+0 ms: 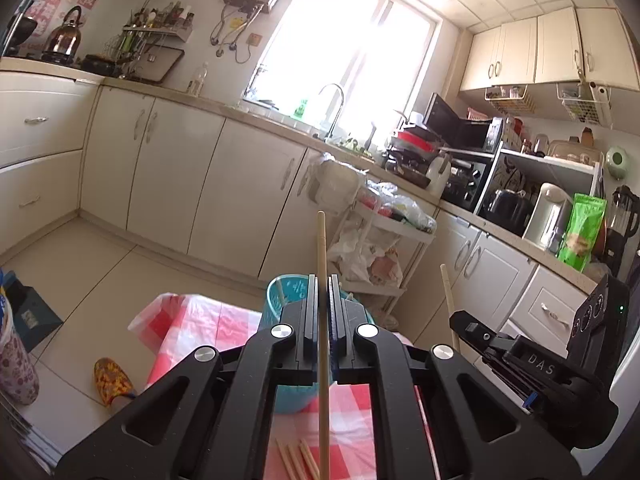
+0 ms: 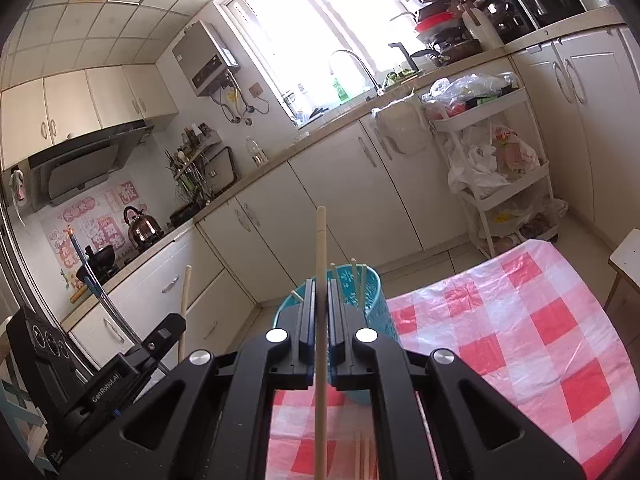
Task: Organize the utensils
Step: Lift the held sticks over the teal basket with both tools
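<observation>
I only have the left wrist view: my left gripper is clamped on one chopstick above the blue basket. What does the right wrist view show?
Observer: The right gripper is shut on its own chopstick, which points up past the fingertips.
Operator: Anything already in the basket?
Observer: Yes, several chopsticks stand in the blue basket.
Operator: Any left on the cloth?
Observer: A few loose chopsticks lie on the checked tablecloth, below the right gripper.
</observation>
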A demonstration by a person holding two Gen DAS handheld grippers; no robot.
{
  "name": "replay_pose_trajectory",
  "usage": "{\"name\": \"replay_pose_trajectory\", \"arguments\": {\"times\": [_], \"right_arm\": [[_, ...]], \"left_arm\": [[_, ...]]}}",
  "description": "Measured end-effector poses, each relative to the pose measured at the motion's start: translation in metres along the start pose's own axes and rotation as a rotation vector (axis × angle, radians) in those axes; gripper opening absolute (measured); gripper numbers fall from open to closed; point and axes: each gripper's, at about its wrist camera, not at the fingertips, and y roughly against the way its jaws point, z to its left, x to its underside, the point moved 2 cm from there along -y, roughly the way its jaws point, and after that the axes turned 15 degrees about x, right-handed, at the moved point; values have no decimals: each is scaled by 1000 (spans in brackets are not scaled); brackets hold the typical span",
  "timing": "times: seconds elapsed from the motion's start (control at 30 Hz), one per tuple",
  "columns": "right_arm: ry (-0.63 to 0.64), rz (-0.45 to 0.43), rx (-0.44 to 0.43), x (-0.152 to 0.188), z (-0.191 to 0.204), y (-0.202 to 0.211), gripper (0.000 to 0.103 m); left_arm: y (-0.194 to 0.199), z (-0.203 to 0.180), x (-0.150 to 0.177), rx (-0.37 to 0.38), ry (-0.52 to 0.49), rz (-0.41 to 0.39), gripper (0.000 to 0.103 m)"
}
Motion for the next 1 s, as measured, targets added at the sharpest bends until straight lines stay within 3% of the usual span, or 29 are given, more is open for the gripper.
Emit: {"name": "replay_pose_trajectory", "arguments": {"times": [0.5, 0.77, 1.0], "right_arm": [[-44, -176, -30, -64, 32, -41, 6], [-59, -183, 10, -65, 32, -90, 6], [-57, -158, 52, -56, 25, -124, 6]], "left_arm": [[-48, 8, -45, 44, 0, -106, 4], [-97, 29, -60, 34, 34, -153, 4], [-128, 52, -50, 2, 72, -160, 4]]}}
